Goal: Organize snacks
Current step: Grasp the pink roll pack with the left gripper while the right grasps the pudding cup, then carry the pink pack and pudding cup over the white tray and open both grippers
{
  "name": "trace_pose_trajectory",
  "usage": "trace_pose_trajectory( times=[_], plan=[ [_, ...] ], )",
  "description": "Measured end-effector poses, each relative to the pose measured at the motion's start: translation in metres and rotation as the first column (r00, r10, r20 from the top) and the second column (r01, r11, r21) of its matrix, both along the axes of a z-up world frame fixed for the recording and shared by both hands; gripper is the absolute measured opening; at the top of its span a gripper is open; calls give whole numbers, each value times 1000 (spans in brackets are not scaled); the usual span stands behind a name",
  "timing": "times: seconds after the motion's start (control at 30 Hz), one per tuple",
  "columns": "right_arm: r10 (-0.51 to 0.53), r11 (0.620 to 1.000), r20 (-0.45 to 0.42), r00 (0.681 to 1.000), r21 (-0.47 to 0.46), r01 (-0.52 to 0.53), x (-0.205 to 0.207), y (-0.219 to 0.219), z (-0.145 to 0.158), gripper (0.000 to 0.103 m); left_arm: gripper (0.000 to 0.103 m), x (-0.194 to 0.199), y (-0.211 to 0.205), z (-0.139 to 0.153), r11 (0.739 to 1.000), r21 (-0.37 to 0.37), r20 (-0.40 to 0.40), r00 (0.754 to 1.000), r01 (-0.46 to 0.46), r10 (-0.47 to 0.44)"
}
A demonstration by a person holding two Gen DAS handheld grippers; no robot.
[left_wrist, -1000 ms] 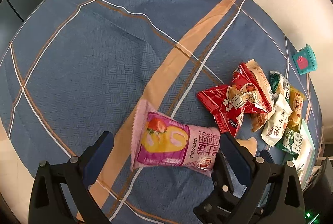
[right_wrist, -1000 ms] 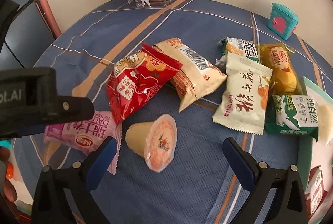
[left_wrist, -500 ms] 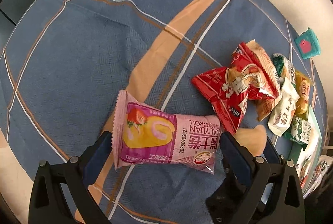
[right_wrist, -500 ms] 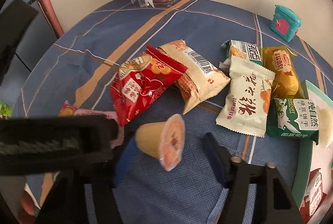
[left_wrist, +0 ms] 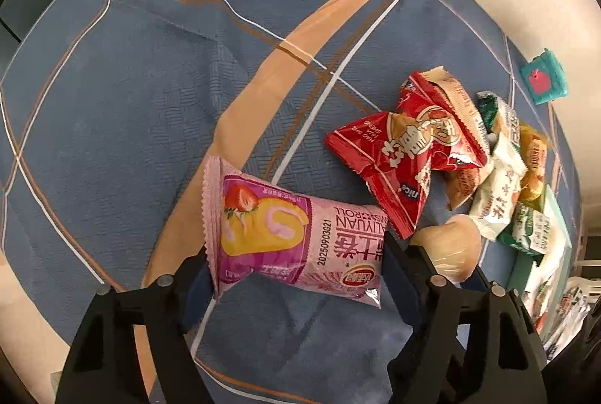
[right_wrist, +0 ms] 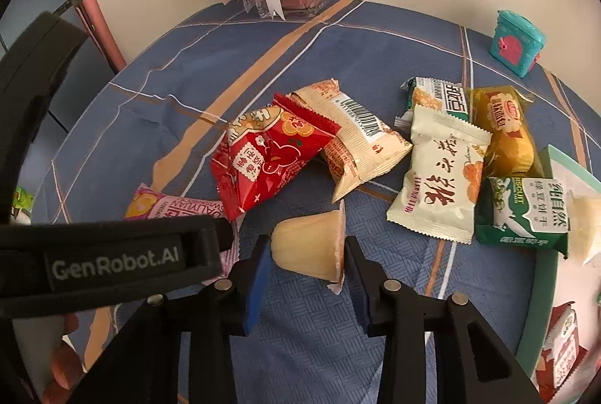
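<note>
**Both grippers on snacks**

While the right gripper (right_wrist: 306,253) has its jaws clamped on the jelly cup (right_wrist: 310,244) lying on its side on the blue worktop (right_wrist: 375,39), the left gripper's (left_wrist: 298,270) jaws, just closing, now touch both ends of the pink Swiss roll packet (left_wrist: 296,235), beside the red packet (left_wrist: 405,152)

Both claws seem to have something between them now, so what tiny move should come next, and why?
Probably lift the right gripper: its jaws have just closed onto the jelly cup. The left gripper has been closing around the pink cake pack and should likely finish first.
</note>
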State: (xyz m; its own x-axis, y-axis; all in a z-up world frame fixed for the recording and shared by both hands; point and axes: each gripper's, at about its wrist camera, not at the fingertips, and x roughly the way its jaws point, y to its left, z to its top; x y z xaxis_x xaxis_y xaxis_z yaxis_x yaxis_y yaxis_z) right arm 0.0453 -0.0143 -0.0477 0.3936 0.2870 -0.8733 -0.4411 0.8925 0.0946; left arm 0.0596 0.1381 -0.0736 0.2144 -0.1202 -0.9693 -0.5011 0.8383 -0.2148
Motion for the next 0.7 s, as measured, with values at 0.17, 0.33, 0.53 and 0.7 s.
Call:
trace_pose_trajectory(
  times=[0.17, 0.33, 0.53, 0.7],
  plan=[
    [-8, 1000, -11, 1000, 2, 8, -3, -8, 4, 40, 78, -3, -4, 0, 998, -55, 10, 1000, -11, 12],
    [-30, 999, -12, 999, 26, 30, -2, -20, 14, 40, 78, -8, -11, 4, 996, -82, 29, 999, -21, 24],
    [-68, 995, -8, 998, 66, 69, -3, -39, 30, 40, 78, -12, -28, 27, 999, -54, 77, 997, 4, 0],
    [-104, 991, -14, 995, 86, 104, -1, -51, 41, 40, 78, -18, -39, 49, 999, -35, 132, 991, 9, -4]
  ],
)
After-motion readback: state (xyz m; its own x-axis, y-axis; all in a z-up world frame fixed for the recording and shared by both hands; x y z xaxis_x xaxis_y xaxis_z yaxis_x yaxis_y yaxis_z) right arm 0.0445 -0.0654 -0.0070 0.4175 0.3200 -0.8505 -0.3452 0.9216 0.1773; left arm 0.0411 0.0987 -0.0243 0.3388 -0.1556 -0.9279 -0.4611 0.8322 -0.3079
